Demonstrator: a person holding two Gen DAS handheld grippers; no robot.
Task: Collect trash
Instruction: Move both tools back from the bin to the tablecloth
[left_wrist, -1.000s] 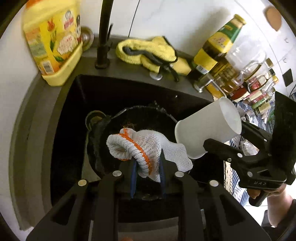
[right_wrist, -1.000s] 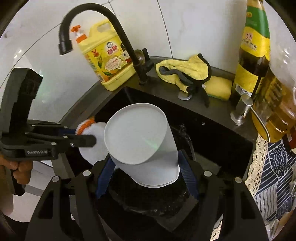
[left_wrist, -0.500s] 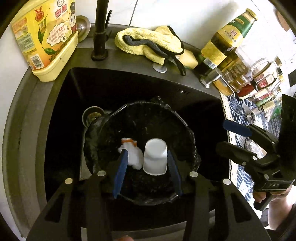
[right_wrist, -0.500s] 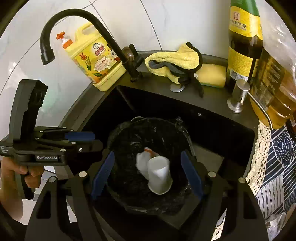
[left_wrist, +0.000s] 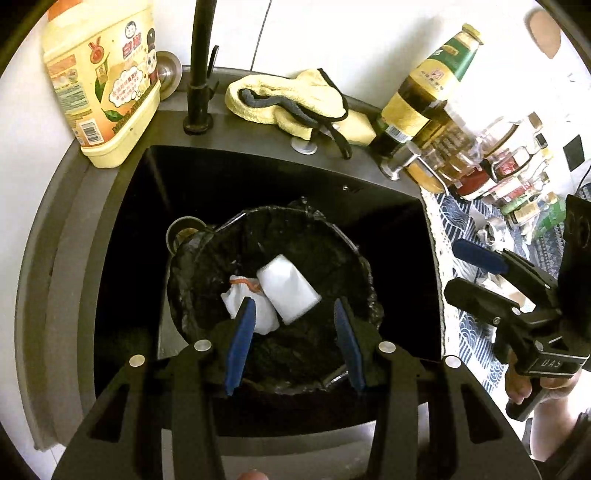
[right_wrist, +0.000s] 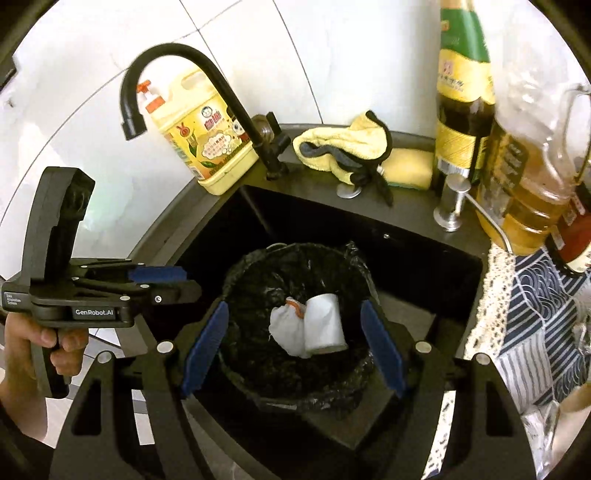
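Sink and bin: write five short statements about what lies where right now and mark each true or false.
1. The white cup lies on its side inside the black-lined bin. True.
2. The white glove rests against the cup. True.
3. The right gripper is shut on the cup. False: its fingers are apart and hold nothing.
4. The bin stands on the counter beside the sink. False: it stands inside the sink.
5. The left gripper is open above the bin. True.
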